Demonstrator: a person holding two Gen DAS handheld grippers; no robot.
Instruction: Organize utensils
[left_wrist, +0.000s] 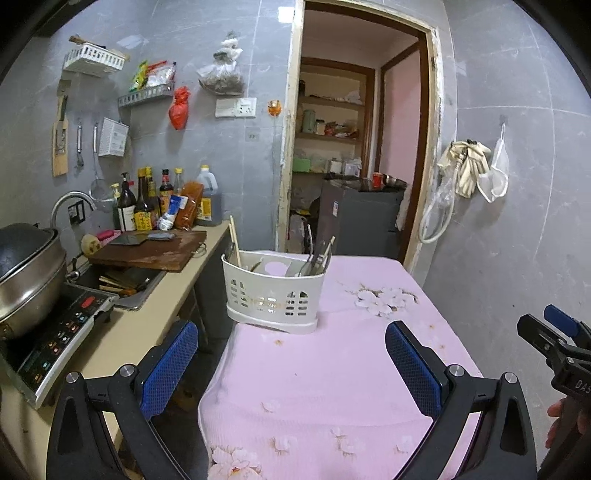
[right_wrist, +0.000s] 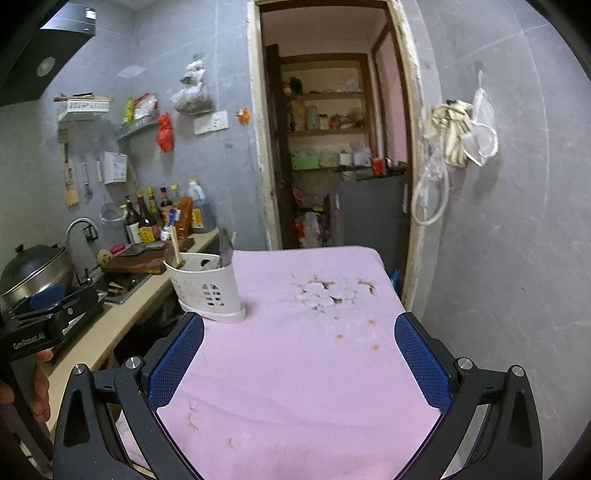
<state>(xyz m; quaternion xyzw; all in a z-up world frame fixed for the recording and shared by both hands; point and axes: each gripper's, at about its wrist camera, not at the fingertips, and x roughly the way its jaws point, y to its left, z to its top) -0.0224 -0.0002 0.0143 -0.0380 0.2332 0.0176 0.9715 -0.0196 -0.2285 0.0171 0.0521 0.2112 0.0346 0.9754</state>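
White utensil holder (left_wrist: 275, 295) with chopsticks (left_wrist: 235, 242) and cutlery at twelve o'clock on pink tablecloth (left_wrist: 332, 369), left gripper (left_wrist: 291, 354) and right gripper (right_wrist: 299, 354) both spread wide, empty, above cloth.

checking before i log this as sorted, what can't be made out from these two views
- Utensils in the white caddy: both views show only tops; the wall hides the rest, so kind and count are unclear.
- Caddy's middle compartment: left wrist view, contents unclear.
- Items in the sink: left wrist view, small, half under the cutting board.
- Right gripper: left wrist view, cut off by the edge.
- Bottle labels: too small, blurred.
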